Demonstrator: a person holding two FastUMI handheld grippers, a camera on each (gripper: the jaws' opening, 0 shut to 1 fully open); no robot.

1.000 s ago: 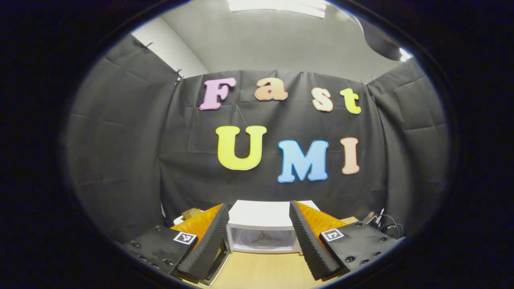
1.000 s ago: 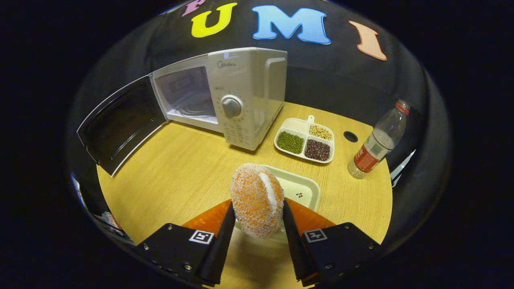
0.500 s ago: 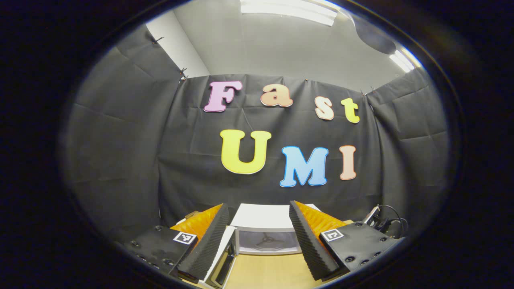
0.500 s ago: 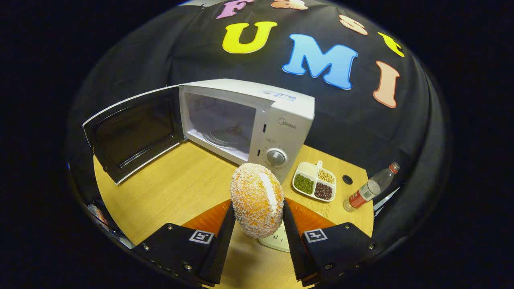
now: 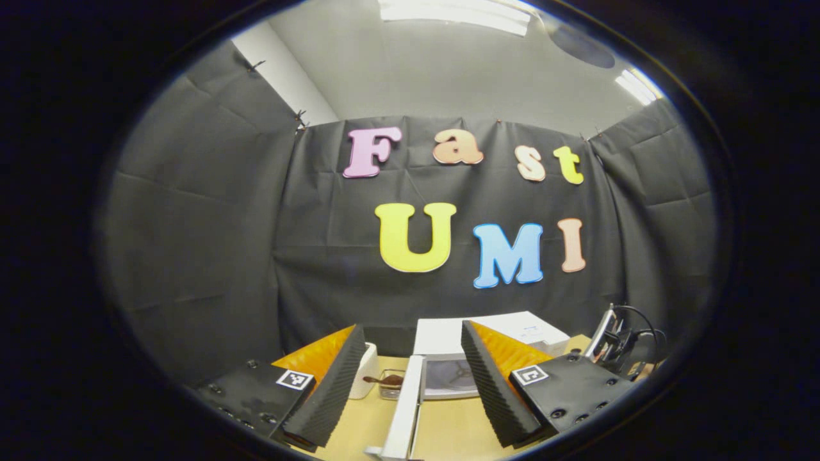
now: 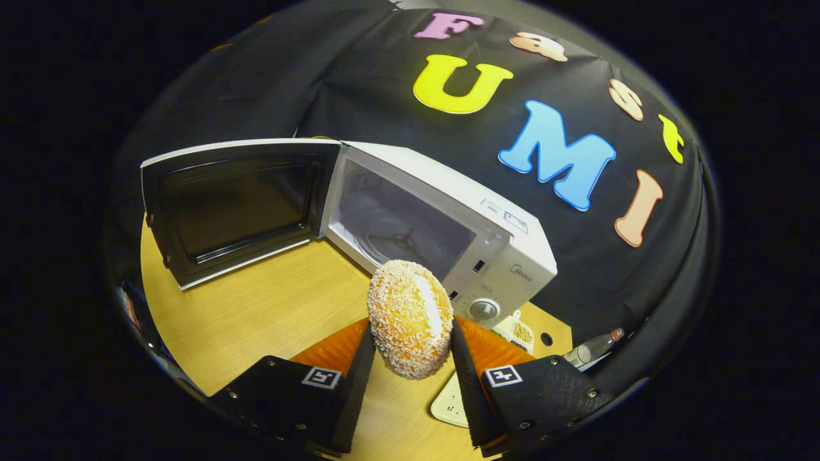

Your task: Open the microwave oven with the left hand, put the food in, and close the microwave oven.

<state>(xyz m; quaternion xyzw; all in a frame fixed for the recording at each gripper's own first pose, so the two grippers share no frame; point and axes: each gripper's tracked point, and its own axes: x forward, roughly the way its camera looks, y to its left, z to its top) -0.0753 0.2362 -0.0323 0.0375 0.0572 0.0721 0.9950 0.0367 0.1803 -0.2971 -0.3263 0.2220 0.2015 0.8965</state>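
Right gripper (image 6: pixel 410 358) clamps bun (image 6: pixel 410 318) before microwave (image 6: pixel 442 237), door (image 6: pixel 234 205) wide; left gripper (image 5: pixel 410 384) spread, empty. Next: bun into cavity.

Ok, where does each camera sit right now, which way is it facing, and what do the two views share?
Left gripper view: rides the left hand-held gripper, low and level, facing the booth wall; its open fingers frame the door's edge and the microwave.
Right gripper view: rides the right hand-held gripper, higher, angled down at the table; its fingers clamp the crumbed bun before the open microwave.
Shared: microwave, its open door, wooden table.
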